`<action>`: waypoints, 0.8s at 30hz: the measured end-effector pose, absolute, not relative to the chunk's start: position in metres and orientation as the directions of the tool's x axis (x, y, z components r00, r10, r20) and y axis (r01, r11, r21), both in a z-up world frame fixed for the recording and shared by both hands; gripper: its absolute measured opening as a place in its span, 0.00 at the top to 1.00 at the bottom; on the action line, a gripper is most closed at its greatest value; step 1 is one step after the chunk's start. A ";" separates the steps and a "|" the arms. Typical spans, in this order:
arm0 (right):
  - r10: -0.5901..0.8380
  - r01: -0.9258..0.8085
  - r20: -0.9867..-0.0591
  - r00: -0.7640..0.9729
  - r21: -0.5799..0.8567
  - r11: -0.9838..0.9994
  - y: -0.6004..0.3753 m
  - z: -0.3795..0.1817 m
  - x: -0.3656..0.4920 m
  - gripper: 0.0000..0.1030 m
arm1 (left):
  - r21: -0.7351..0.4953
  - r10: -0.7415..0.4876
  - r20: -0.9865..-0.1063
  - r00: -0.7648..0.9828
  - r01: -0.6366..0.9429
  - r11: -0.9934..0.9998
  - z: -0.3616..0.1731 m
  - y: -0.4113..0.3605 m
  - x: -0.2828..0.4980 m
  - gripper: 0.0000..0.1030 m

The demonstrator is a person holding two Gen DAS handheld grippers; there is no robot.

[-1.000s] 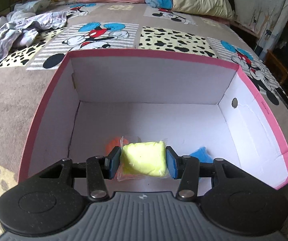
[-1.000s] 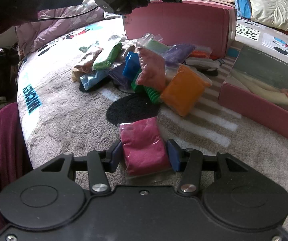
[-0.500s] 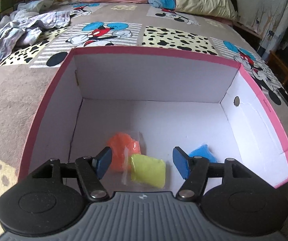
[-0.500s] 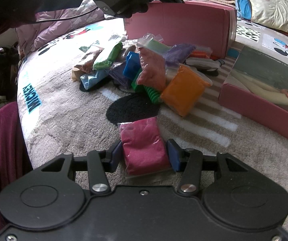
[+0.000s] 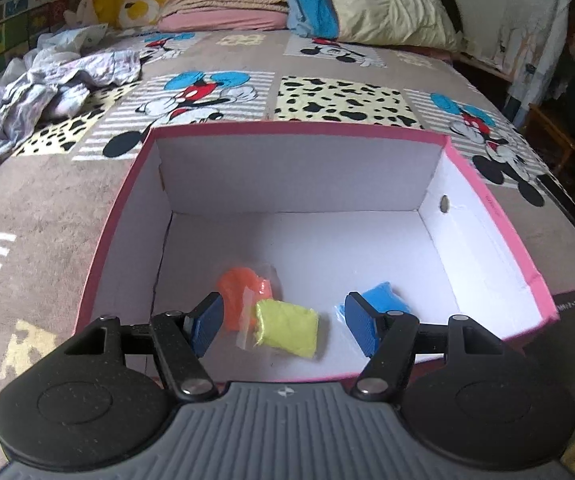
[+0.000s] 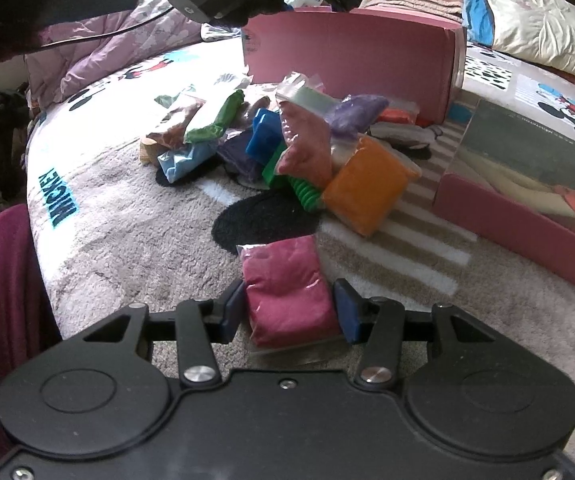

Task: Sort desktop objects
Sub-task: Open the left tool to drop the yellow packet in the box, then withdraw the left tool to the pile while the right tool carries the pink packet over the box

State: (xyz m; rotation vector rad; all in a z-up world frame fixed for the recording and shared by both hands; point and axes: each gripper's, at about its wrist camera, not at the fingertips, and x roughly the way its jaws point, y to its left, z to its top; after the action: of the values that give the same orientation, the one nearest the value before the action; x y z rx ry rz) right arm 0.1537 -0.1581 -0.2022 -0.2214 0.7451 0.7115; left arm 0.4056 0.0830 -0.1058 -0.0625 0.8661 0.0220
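Left wrist view: the left tool [image 5: 283, 322] hangs over the pink-rimmed cardboard box [image 5: 491, 216] with its blue pads spread wide and nothing between them. Directly below the gap lies the yellow clay packet [image 5: 287, 328], flat on the white box floor; an orange clay packet [image 5: 243, 296] touches it on the tool's left side, and a blue clay packet [image 5: 383, 300] shows just behind the right pad. Three colours gathered in one box suggest it is the collecting bin, with the tool parked above it so that a let-go packet lands inside.

Right wrist view: the right tool [image 6: 287, 310] is closed narrow on a magenta clay packet [image 6: 287, 292], both pads pressing its sides while the packet appears to rest on the Mickey-print bedspread [image 6: 127, 240]. The grip sits near the packet's nearer end, probably to lift it clear of the pile [image 6: 287, 148] of bagged clay ahead of the tool, near the box's outer wall. The magenta packet looks soft and pillowy, sealed in a clear plastic sleeve whose edge juts out underneath; it may sag or slip when lifted.
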 end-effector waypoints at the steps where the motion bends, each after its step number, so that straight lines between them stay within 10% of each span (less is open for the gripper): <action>1: 0.510 -0.659 -0.686 0.518 0.060 0.750 -0.158 -0.202 0.154 0.54 | -0.044 -0.010 -0.759 0.651 -0.037 0.998 -0.103 0.081 0.403 0.36; 24: 0.585 -0.625 -0.654 0.480 0.213 0.751 -0.176 -0.176 0.150 0.56 | -0.065 -0.069 -0.648 0.759 0.035 0.997 -0.066 0.072 0.313 0.36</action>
State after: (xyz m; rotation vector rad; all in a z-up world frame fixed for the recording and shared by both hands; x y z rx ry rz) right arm 0.1503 -0.1758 -0.1763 -0.0568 0.7753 0.7384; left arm 0.3131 0.0718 -0.0663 -0.0494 0.7071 -0.0566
